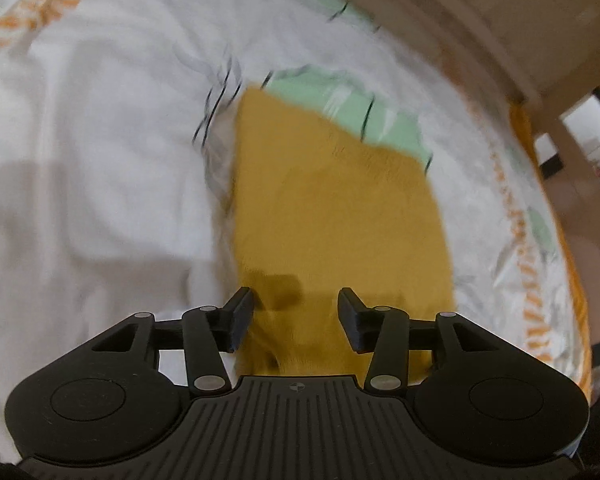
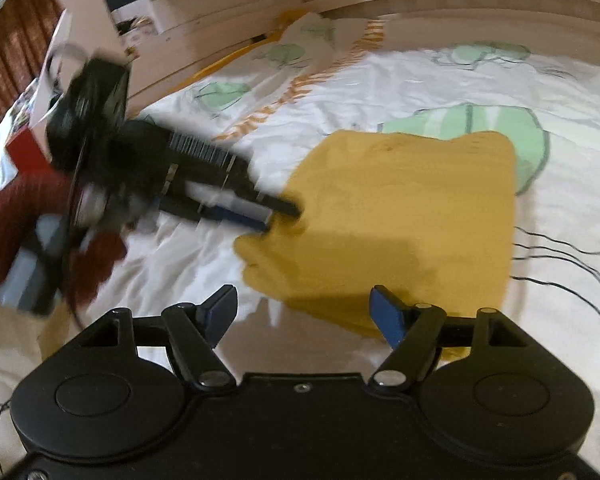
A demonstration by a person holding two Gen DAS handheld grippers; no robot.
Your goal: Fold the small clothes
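A mustard-yellow garment (image 1: 332, 208) lies folded flat in a rough rectangle on the white printed bedsheet (image 1: 100, 120). My left gripper (image 1: 296, 312) hovers open over the garment's near end, with cloth showing below the gap and neither pad pressing on it. In the right wrist view the same garment (image 2: 400, 216) spreads ahead. My right gripper (image 2: 304, 308) stands open just above its near edge, holding nothing. The left gripper (image 2: 284, 216) reaches in from the left, blurred, its tips at the garment's left edge.
The bedsheet (image 2: 420, 80) carries green leaf prints and orange stripes. A pale bed frame (image 2: 228, 12) runs along the far side. A dark red sleeve (image 2: 12, 220) holds the left gripper. Brown curtains (image 2: 12, 40) hang at the far left.
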